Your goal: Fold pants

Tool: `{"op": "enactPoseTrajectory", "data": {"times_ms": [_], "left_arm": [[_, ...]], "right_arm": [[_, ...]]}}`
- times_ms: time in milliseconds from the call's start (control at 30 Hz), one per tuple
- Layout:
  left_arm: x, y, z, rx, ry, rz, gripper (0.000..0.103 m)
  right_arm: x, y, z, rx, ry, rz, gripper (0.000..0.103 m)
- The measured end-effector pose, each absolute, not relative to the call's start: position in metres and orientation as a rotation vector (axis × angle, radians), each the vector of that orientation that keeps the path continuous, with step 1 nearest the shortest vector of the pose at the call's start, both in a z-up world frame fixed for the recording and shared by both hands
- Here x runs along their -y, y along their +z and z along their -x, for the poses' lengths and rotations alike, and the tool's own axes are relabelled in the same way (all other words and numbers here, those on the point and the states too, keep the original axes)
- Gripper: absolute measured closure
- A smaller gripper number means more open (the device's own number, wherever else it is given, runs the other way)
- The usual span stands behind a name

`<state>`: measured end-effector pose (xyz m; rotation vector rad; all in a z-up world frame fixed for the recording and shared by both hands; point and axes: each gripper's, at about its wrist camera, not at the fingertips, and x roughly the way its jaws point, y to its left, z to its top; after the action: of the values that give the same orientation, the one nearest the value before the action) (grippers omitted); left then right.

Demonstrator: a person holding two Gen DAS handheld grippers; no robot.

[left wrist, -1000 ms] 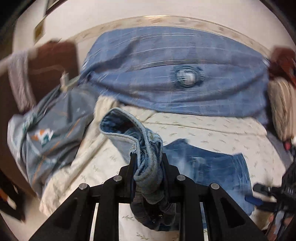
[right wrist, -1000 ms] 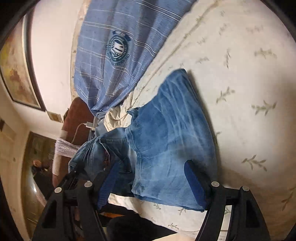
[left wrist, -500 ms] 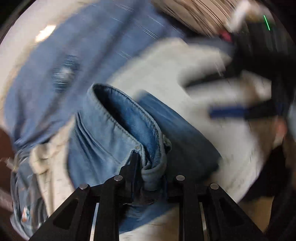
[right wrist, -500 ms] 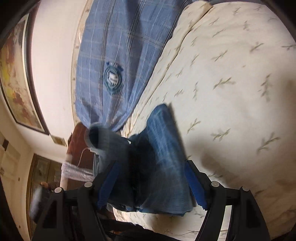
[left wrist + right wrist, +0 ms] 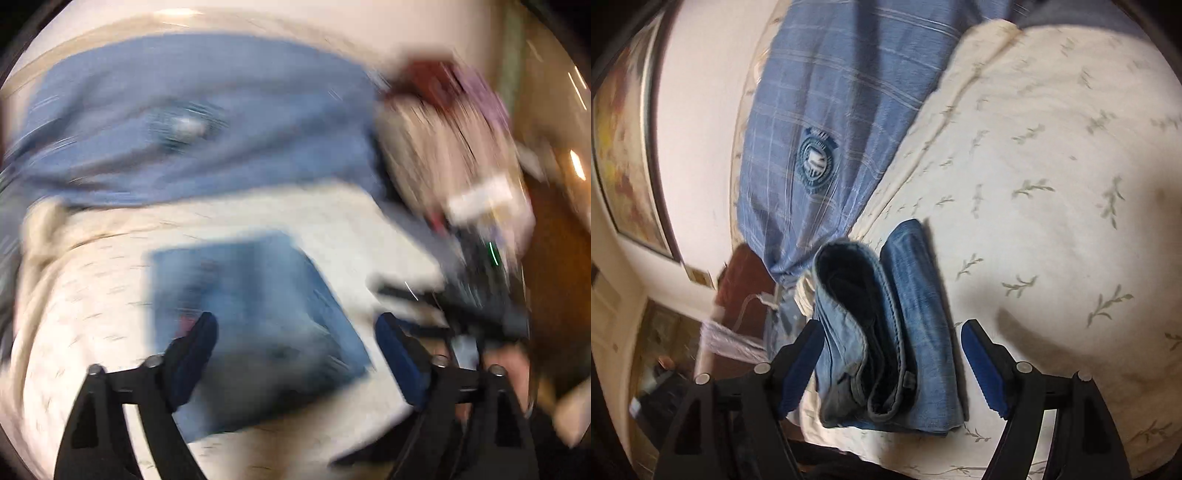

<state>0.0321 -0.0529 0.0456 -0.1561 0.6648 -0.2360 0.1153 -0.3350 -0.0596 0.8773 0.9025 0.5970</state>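
Observation:
The blue denim pants (image 5: 886, 332) lie folded in a compact stack on the cream leaf-print bedspread (image 5: 1052, 184), the waistband part laid over the lower layer. In the blurred left wrist view the pants (image 5: 255, 325) show as a blue rectangle on the bed. My left gripper (image 5: 295, 347) is open and empty just above the stack. My right gripper (image 5: 892, 354) is open and empty, its blue pads either side of the stack's near end. The right gripper also shows in the left wrist view (image 5: 480, 295), blurred, at the right.
A blue plaid pillow with a round crest (image 5: 816, 158) lies at the head of the bed against the wall. A framed picture (image 5: 624, 147) hangs left. A dark wooden nightstand (image 5: 746, 280) stands beyond the bed's left edge. Blurred clutter (image 5: 461, 147) sits at the right.
My left gripper has let go of the pants' waistband, opened, and swung back. The waistband now lies folded over the lower layer. The right gripper stays open.

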Motion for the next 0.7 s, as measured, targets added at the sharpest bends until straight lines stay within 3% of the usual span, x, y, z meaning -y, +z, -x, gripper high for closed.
{"op": "enactPoseTrajectory", "data": {"times_ms": [67,167,333,367,400,433,500,600,700], "left_arm": [[0.002,0.035,-0.029,-0.645,-0.059,0.289,0.01],[-0.03,0.0,-0.041,-0.762,0.047,0.361,0.011],[-0.008,-0.045,-0.06,-0.89,0.008,0.249,0.01],[-0.002,-0.047,-0.058,-0.884,0.005,0.223,0.01],[-0.003,-0.048,-0.057,-0.887,0.005,0.203,0.01],[0.003,-0.051,-0.058,-0.896,0.009,0.166,0.01],[0.005,-0.052,-0.052,-0.877,-0.007,0.152,0.009],[0.004,-0.048,-0.056,-0.851,-0.036,0.163,0.009],[0.001,-0.023,-0.044,-0.756,-0.052,0.177,0.01]], "right_arm": [[0.319,-0.05,-0.113,-0.907,0.644,-0.815,0.024],[0.285,-0.038,-0.112,-0.935,0.733,-0.725,0.024],[0.235,-0.049,-0.128,-1.071,0.743,-0.59,0.024],[0.226,-0.05,-0.131,-1.087,0.748,-0.553,0.03],[0.22,-0.048,-0.131,-1.093,0.75,-0.513,0.044],[0.213,-0.043,-0.129,-1.108,0.727,-0.44,0.078],[0.198,-0.018,-0.115,-1.08,0.652,-0.25,0.093],[0.182,0.018,-0.088,-0.972,0.565,-0.015,0.094],[0.184,-0.02,-0.1,-1.061,0.491,-0.005,0.094]]}}
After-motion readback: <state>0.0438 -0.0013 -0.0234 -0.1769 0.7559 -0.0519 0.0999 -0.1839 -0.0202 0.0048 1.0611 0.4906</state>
